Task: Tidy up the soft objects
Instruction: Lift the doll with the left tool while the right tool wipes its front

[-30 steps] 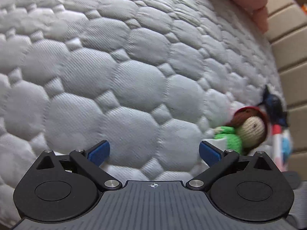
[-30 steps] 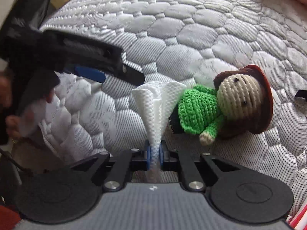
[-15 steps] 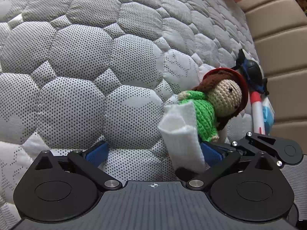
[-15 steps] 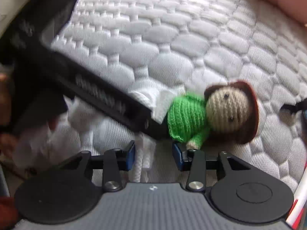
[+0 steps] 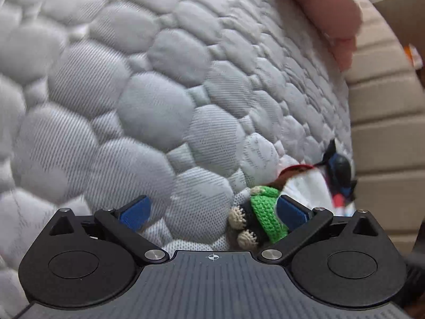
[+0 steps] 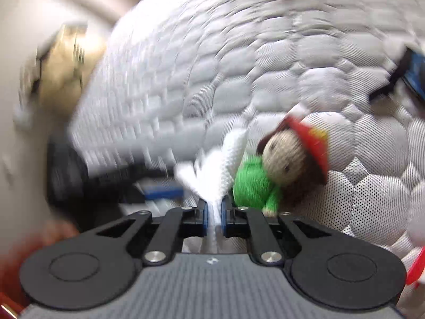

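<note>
The right gripper [image 6: 213,211] is pinching a white cloth [image 6: 212,167] between nearly closed jaws, the cloth fanning out ahead of them. Just beside the cloth, a crocheted doll [image 6: 281,170] in a green top and red hat is lying on the quilted mattress [image 6: 212,79]. The left gripper [image 5: 212,210] is hovering with its jaws spread wide and holding nothing; the doll's [image 5: 261,215] legs and green body are lying just inside its right finger, near the mattress [image 5: 132,106] edge. A dark blue toy [image 5: 340,170] is lying beyond the doll at that edge, and a pink pillow [image 5: 326,8] is sitting at the far corner.
</note>
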Tool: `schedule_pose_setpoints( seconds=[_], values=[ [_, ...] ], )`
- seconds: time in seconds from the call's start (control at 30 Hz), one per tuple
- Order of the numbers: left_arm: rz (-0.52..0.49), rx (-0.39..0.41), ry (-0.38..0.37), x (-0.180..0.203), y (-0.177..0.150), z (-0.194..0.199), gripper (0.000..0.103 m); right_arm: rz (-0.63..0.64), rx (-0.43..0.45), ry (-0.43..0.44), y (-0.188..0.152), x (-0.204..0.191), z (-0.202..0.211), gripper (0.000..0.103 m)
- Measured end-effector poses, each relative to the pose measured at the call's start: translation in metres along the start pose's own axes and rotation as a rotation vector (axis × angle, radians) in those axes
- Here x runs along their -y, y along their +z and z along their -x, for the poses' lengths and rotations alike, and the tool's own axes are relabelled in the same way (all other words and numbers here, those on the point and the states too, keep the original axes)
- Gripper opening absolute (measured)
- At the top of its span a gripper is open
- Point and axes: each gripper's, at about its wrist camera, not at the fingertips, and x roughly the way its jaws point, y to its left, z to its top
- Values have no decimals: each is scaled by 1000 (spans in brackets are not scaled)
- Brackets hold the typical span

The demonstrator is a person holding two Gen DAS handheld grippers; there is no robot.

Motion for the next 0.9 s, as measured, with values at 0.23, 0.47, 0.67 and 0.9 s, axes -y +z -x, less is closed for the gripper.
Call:
schedule_pose_setpoints(
  seconds=[0.23, 0.47, 0.67, 0.9],
  values=[
    [-273, -38, 58, 57, 1, -21, 103, -431, 17, 34, 3, 82, 9, 12],
    [-403, -64, 10, 90, -1, -44, 103, -425, 123, -56, -22, 101, 45, 12],
    [-182, 109, -156, 78, 5, -6, 103, -261, 134, -232, -12, 99, 56, 12],
    [-271, -47, 7, 77, -3, -31, 103, -131, 167, -164, -14, 72, 64, 12]
  ],
)
